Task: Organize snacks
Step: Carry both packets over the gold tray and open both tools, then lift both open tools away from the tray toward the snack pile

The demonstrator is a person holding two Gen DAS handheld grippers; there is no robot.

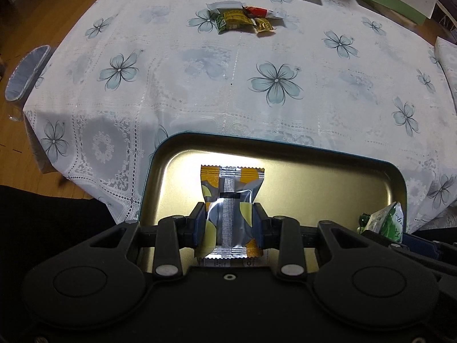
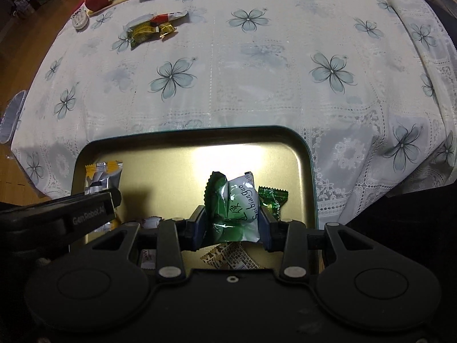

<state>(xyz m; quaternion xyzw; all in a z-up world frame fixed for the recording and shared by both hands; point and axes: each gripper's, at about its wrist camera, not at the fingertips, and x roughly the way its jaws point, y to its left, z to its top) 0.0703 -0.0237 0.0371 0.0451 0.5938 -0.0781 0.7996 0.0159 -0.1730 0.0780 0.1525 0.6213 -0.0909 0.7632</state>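
Over the tin tray at the table's near edge, left claw pinching a yellow packet, right claw clamping a green packet, more snacks piled toward the far edge

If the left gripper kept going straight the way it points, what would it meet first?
Probably the gold floor of the tin tray: the left gripper, shut on the yellow-and-silver packet, points steeply down over it. Depth is unclear.
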